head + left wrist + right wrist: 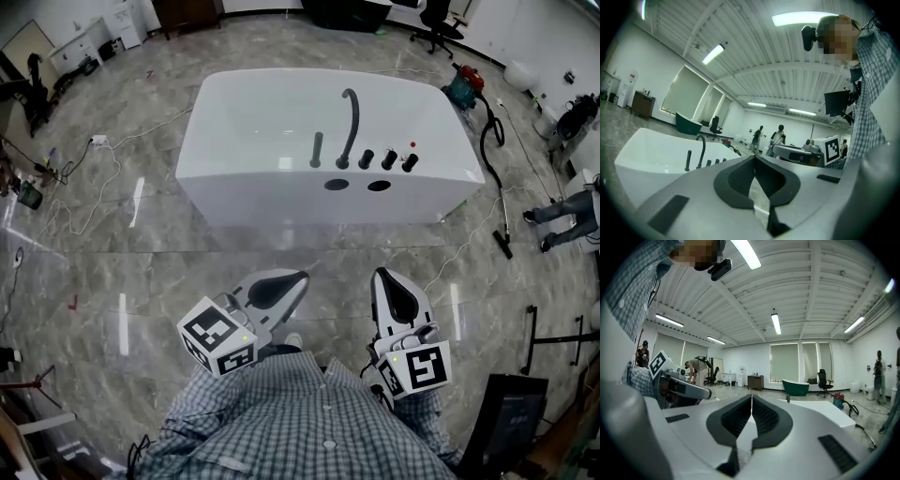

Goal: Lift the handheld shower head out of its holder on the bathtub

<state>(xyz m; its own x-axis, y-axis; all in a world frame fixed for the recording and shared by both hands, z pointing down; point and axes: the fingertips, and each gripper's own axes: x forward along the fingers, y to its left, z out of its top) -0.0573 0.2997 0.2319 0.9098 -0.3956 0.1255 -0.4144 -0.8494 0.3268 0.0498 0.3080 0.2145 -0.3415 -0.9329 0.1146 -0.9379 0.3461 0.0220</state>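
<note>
Both claws, left (300,278) and right (382,275), are closed on nothing, well short of the tub (234,141). The shower head (317,150) stands in its holder on the near rim, just beside the spout (352,117). I might grab the spout by mistake, or arrive with claws unopened. Around it are a glossy stone floor (141,281), loose cables (84,202) and a vacuum (462,89).

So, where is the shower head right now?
In the head view the shower head stands upright on the near rim of the bathtub, near the middle, just left of the curved spout.
</note>
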